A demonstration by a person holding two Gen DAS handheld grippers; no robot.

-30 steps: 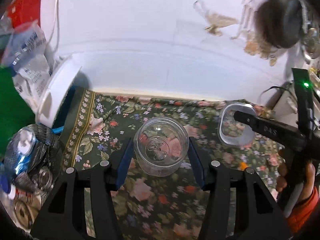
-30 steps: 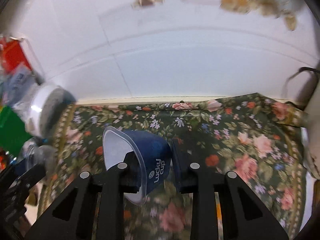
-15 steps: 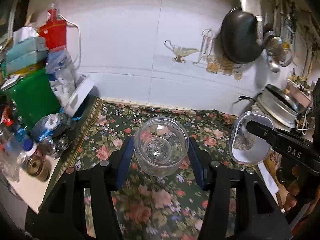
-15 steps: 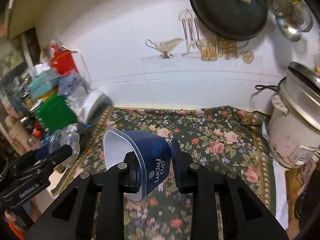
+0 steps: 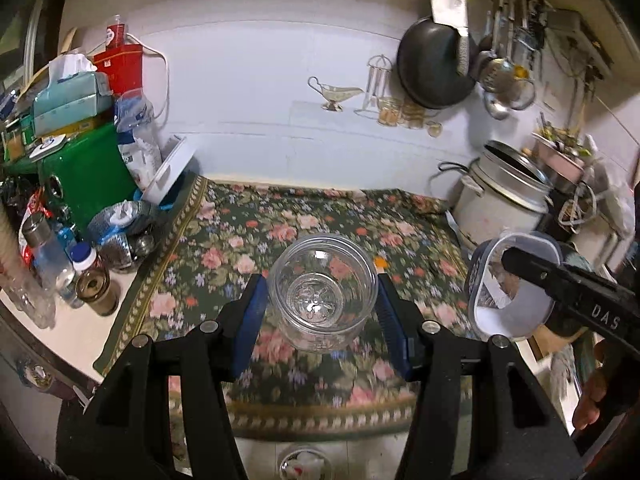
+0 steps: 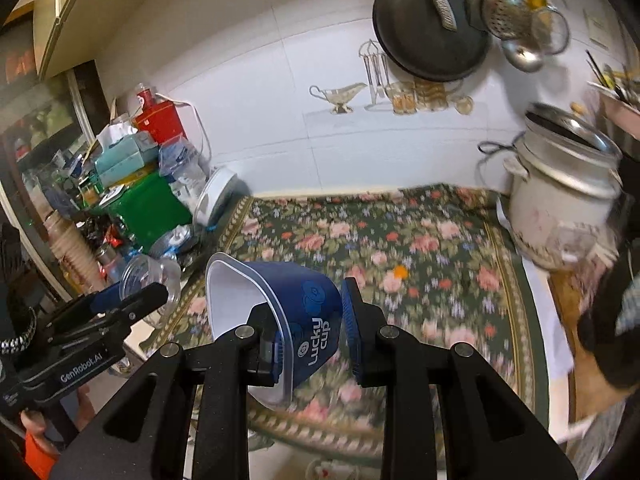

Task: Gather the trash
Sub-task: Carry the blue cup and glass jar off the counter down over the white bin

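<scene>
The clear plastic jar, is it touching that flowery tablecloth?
Apart. The left wrist view shows the clear plastic jar held between the blue fingers, lifted above the tablecloth.

Right gripper fingers clamp blue cup.

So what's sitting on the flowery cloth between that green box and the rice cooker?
Only a small orange scrap on the flowery cloth, seen in the right wrist view.

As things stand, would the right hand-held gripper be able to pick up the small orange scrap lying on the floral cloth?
Probably not yet. The right hand-held gripper is shut on the blue cup, so nothing is free to pinch the orange scrap. The floral cloth around the scrap looks unobstructed.
</scene>
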